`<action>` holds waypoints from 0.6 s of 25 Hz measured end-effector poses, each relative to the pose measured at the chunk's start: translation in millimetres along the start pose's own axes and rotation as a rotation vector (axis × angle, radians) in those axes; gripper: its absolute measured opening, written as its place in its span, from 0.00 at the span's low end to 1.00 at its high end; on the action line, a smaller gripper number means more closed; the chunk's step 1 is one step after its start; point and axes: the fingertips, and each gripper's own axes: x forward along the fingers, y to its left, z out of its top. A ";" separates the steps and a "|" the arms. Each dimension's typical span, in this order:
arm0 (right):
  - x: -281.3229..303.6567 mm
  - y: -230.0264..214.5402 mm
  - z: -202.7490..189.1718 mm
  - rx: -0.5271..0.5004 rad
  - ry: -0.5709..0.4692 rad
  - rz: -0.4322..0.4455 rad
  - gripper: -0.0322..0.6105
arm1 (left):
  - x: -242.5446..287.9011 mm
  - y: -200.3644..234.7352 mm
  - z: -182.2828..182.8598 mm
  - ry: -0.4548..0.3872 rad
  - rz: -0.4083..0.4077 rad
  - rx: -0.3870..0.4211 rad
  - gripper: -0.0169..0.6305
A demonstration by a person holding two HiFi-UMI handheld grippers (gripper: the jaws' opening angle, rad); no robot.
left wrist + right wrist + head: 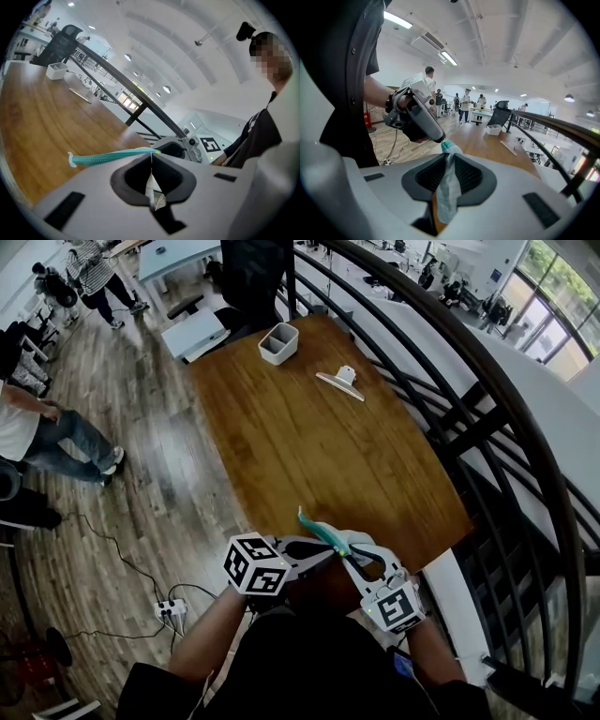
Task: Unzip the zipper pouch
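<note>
A teal zipper pouch [321, 531] hangs in the air over the near edge of the wooden table [309, 446], held between both grippers. My left gripper [328, 553] comes in from the left and is shut on the pouch. In the left gripper view its jaws [152, 157] pinch a thin pale bit of it, and the teal zipper edge [110, 156] runs out to the left. My right gripper [349, 547] comes in from the right. In the right gripper view the pale pouch fabric [448, 190] fills the narrow gap between its jaws [448, 157], and the pads touch it.
A white square container [278, 343] and a flat white object [339, 381] lie at the table's far end. A black railing [450, 418] curves along the right side. People [37, 427] stand on the wood floor at left, and a power strip [171, 608] with cables lies near my feet.
</note>
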 end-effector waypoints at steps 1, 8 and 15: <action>-2.3 -1.1 1.3 -0.014 0.002 -0.011 0.15 | 0.7 -0.5 1.7 -0.001 -0.002 0.001 0.05; -10.5 -10.2 5.9 -0.068 0.007 -0.064 0.21 | 8.4 -0.9 11.7 0.003 -0.020 0.017 0.05; -17.2 -17.3 17.7 -0.053 -0.032 -0.072 0.22 | 19.0 -2.8 16.4 0.022 -0.034 0.046 0.05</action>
